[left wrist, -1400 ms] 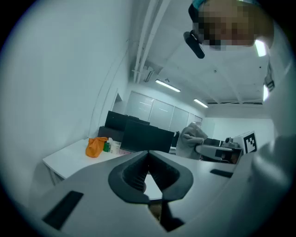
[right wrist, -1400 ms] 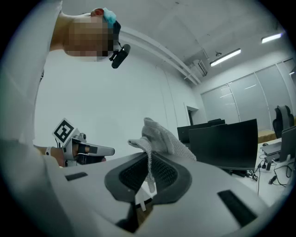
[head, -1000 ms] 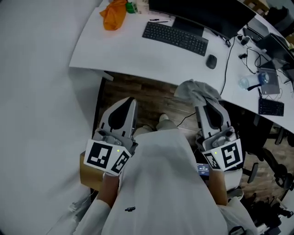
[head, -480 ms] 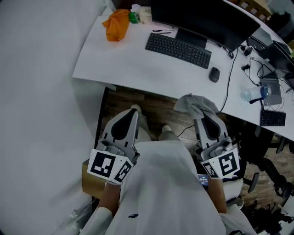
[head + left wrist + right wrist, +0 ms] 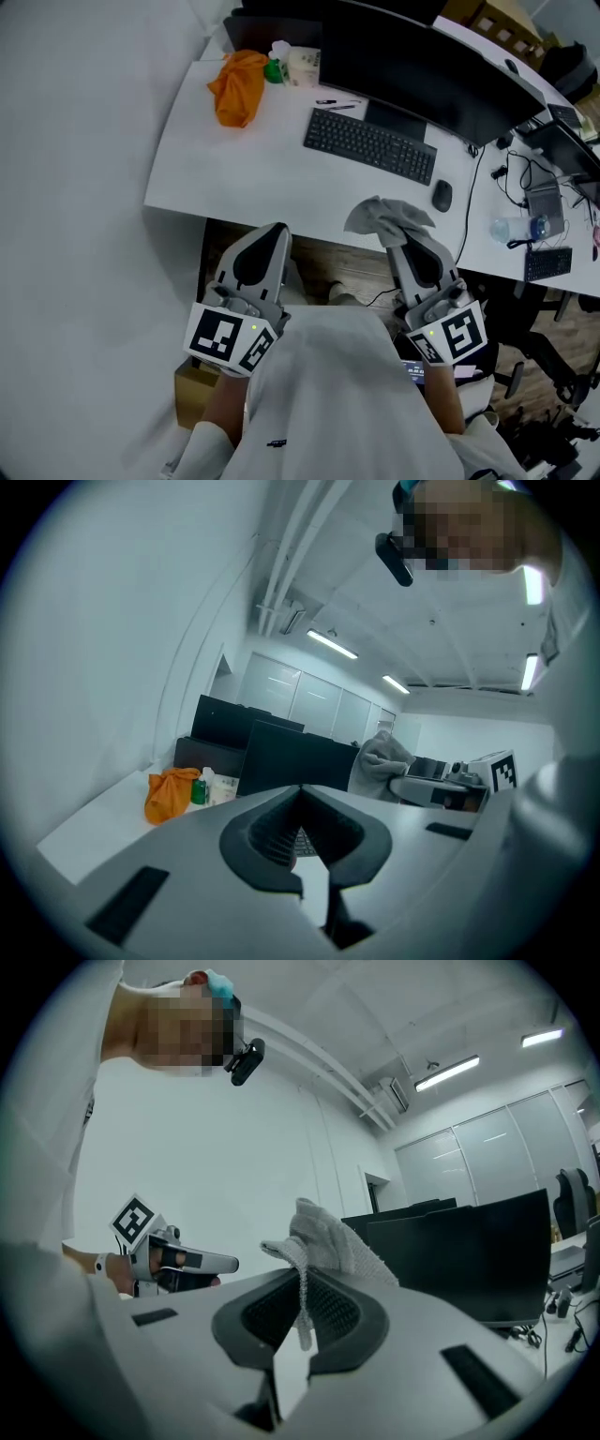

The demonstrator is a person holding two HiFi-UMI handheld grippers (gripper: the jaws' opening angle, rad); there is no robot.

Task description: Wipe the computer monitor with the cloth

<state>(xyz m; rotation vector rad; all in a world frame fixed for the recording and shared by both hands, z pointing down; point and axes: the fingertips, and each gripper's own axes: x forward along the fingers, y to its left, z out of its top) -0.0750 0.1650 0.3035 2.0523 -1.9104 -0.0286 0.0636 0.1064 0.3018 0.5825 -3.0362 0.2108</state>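
Pinching the grey cloth [image 5: 386, 216] in the right gripper [image 5: 409, 246], jaws pressed onto one fold and leaving the rest bunched loose ahead of the tips, probably to serve as a soft pad against the screen. Holding it up over the near edge of the white desk [image 5: 244, 178], short of the keyboard [image 5: 370, 145] and well apart from the dark monitor [image 5: 422, 70] at the back, so no wiping under way yet. Carrying the left gripper [image 5: 274, 234] with jaws pressed together on nothing, low by the desk front, seemingly parked clear for a one-handed job. Looking at a reach forward over keyboard and mouse [image 5: 442, 195] next, with the cloth lifted high enough to avoid snagging either
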